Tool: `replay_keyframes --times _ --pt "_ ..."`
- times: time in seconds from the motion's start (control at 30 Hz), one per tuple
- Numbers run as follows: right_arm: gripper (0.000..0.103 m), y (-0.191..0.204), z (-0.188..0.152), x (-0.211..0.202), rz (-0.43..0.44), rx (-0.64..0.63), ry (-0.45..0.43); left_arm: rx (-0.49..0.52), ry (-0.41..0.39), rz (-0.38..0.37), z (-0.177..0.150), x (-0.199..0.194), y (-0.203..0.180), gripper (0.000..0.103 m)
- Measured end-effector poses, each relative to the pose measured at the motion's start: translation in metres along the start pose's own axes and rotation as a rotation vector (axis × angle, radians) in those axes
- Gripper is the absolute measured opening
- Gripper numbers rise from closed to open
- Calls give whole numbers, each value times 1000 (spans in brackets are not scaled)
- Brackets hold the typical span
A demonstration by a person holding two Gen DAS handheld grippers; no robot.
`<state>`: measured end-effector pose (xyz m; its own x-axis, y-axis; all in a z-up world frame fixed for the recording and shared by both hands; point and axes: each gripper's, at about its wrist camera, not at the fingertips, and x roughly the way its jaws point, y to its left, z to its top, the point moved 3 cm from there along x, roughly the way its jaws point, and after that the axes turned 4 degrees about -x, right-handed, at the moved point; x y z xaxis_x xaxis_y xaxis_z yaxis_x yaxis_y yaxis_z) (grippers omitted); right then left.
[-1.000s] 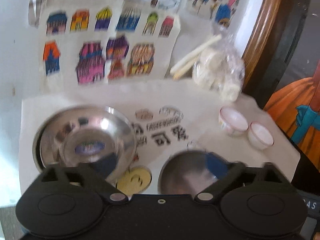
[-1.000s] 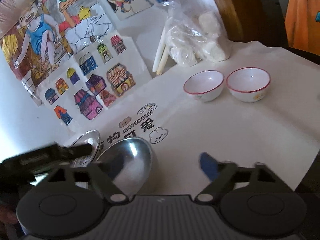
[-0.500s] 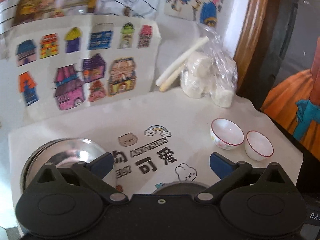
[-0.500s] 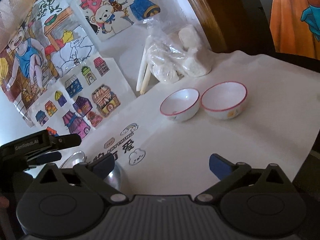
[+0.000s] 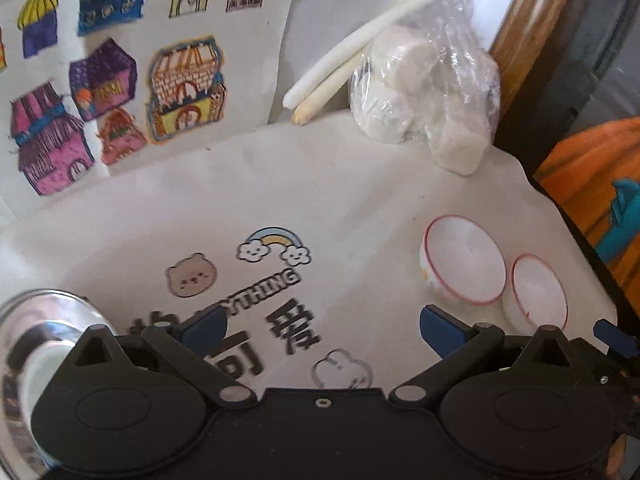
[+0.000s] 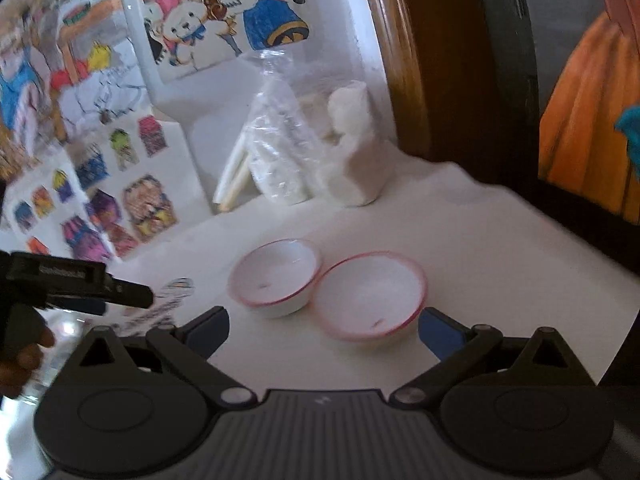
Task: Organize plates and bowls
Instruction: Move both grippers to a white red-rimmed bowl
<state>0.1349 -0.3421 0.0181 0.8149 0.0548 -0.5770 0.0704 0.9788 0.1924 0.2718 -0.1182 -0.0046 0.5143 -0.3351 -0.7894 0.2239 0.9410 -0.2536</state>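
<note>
Two small white bowls with red rims stand side by side on a white printed cloth (image 5: 280,184). In the right wrist view the left bowl (image 6: 276,276) and the right bowl (image 6: 370,294) lie just beyond my right gripper (image 6: 322,330), which is open and empty; the right bowl sits partly between its blue fingertips. In the left wrist view the same bowls (image 5: 462,266) (image 5: 536,292) lie to the right of my left gripper (image 5: 320,326), open and empty over the cloth's print. A steel bowl (image 5: 36,328) shows at the lower left. The left gripper (image 6: 80,284) also appears at the right wrist view's left edge.
A clear plastic bag of white lumps (image 5: 424,92) and two white sticks (image 5: 352,44) lean at the back against a wall covered with coloured drawings (image 5: 112,80). A wooden frame (image 6: 400,72) stands at the right. The cloth's right edge drops off past the bowls.
Both grippers have swung right, away from the steel bowls and toward the two white bowls, which now look much nearer. The right gripper's jaws stand wider than a second ago.
</note>
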Motion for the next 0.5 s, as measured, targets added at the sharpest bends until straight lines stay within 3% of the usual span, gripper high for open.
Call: replay_keyframes --times 0.27,0.5 --pt "103 -18 32 32 -16 -96 2 -154 -9 -15 11 18 -22 102" --pt "102 -24 59 68 17 -219 1 -319 62 -125 17 38 -27 102"
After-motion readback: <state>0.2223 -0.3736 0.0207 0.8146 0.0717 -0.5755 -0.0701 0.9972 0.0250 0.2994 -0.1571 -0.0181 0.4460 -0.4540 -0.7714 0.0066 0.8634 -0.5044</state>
